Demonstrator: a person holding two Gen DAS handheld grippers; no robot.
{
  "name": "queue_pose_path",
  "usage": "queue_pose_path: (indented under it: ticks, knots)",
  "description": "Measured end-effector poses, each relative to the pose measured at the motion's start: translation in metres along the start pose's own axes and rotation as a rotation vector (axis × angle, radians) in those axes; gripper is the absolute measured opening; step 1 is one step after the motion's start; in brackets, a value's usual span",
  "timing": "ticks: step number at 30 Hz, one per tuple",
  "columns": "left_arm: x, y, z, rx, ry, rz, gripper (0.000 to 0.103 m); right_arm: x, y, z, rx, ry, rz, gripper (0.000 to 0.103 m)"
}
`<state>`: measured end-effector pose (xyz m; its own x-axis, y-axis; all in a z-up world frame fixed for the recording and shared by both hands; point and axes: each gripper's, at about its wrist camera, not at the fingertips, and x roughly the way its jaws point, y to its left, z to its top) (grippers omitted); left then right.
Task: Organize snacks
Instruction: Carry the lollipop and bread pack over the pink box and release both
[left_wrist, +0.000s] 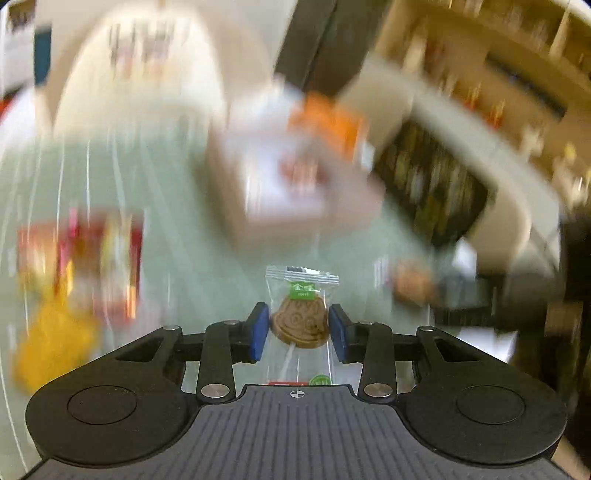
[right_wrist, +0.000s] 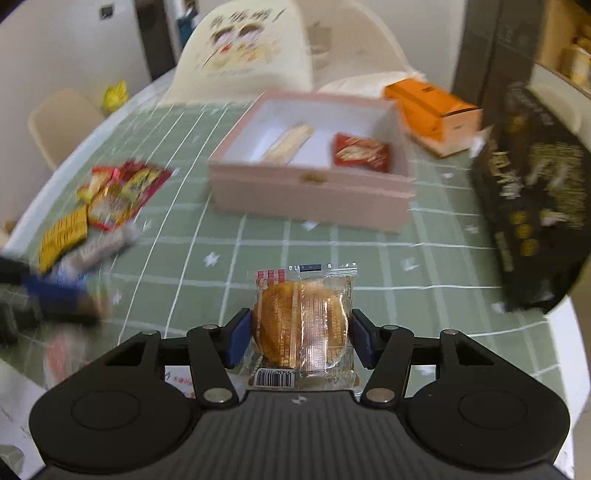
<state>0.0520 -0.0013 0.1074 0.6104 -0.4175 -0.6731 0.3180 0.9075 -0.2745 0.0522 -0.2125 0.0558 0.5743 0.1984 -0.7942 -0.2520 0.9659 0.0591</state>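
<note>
Left tongs (left_wrist: 299, 326) gripped a wrapped lollipop (left_wrist: 300, 322) above the table (left_wrist: 177, 236); right tongs (right_wrist: 301, 338) gripped a wrapped cake (right_wrist: 303, 321); beyond stood the open pink box (right_wrist: 314, 199), holding two snacks; loose packets (right_wrist: 114, 192) lay left.

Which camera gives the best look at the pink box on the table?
The right wrist view: the pink box is fairly sharp, open, with a red packet and a pale packet inside. The left wrist view shows it only as a motion-blurred pale block, contents unreadable.
</note>
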Motion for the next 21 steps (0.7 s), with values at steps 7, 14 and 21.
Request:
queue_pose_path:
  ticks: [7,14,21]
  knots:
    - [0.062,-0.002,0.118,-0.116,-0.178,-0.121,0.046,-0.031,-0.023,0.014,0.123,-0.070,0.011,0.056]
    - [0.073,0.036,0.087,-0.242,-0.161,-0.104,0.046,-0.052,-0.032,0.023,0.107,-0.107,-0.032,0.056]
    - [0.069,0.076,0.029,-0.276,-0.040,0.036,0.046,-0.042,-0.044,0.116,0.129,-0.288,0.041,0.064]
